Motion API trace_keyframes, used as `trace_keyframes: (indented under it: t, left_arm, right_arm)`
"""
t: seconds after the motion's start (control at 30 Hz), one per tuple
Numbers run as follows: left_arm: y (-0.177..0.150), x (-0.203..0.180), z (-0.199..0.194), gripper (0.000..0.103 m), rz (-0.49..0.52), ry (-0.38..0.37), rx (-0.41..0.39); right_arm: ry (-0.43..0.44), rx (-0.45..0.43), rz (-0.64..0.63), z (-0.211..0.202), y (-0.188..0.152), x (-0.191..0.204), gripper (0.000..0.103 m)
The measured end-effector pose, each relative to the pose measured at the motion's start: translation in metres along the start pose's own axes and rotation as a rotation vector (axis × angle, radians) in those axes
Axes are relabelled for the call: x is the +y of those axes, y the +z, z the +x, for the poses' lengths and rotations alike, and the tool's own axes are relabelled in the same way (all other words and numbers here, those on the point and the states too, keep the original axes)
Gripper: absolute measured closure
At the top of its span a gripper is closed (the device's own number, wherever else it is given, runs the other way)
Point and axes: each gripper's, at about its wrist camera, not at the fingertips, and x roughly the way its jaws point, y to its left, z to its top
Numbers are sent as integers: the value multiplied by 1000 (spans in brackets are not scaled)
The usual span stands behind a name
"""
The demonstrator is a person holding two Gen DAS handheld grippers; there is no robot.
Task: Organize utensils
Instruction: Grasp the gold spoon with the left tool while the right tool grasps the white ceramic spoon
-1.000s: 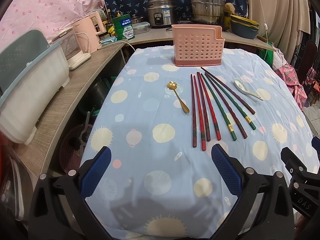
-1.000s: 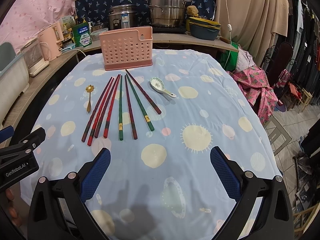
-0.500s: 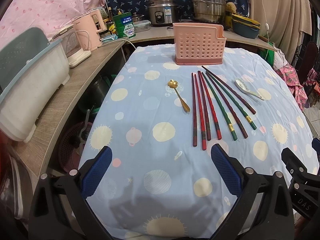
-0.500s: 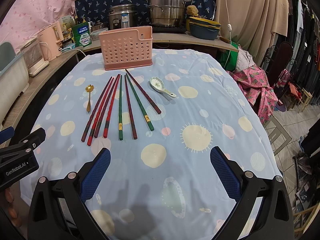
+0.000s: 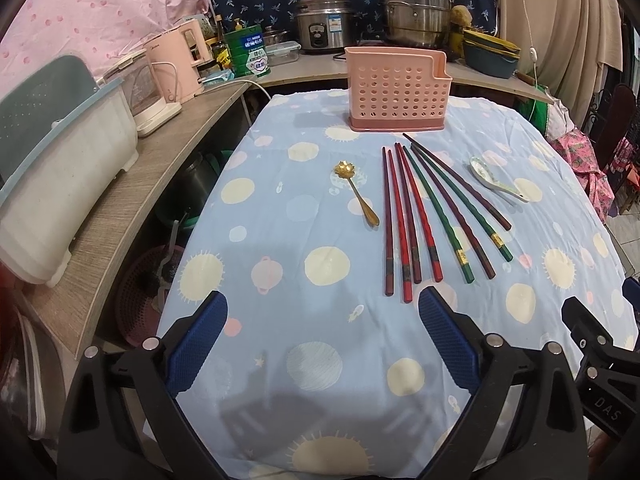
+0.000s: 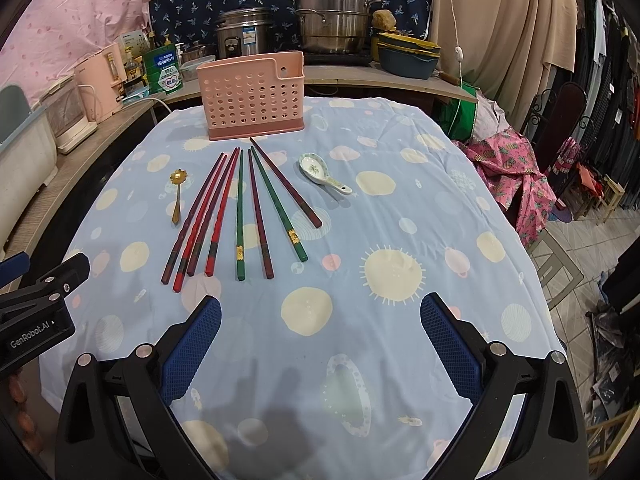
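Several red, maroon and green chopsticks (image 5: 424, 208) (image 6: 240, 208) lie fanned out on the blue dotted tablecloth (image 5: 280, 240). A gold flower-headed spoon (image 5: 356, 192) (image 6: 177, 188) rests left of them, a white ceramic spoon (image 5: 496, 180) (image 6: 324, 173) to their right. Behind them at the table's far end stands an empty pink perforated utensil holder (image 5: 396, 90) (image 6: 253, 96). My left gripper (image 5: 320, 340) hovers open above the near table edge, short of the chopstick ends. My right gripper (image 6: 320, 340) is open too, nearer than the chopsticks and to their right.
A wooden counter (image 5: 120, 208) curves along the left and back with a white bin (image 5: 60, 192), a pink kettle (image 5: 180, 64), a green tin (image 5: 248, 56), a rice cooker (image 5: 324, 24) and steel pots (image 5: 416, 14). Chairs and pink cloth (image 6: 512, 168) stand to the right.
Both grippers have barely shifted; the left view has edged slightly forward and right. Nothing on the table has moved.
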Motion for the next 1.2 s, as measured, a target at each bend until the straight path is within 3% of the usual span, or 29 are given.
trace_keyframes:
  t: [0.27,0.4,0.87,1.2]
  left_arm:
    - [7,7,10,10,-51,-37,-5]
    - [16,9,24,9,-56,-20,20]
    - [75,13,106,9,-104,-23,59]
    - [101,7,168,13,-121,-31,106]
  right_arm:
    - [1,12,27,13,2,-8,7]
    - [-5,17,42,25,8,-15,7]
    - [15,-6,109,99,82,-38,8]
    - [71,46,136,171,128,-35,41]
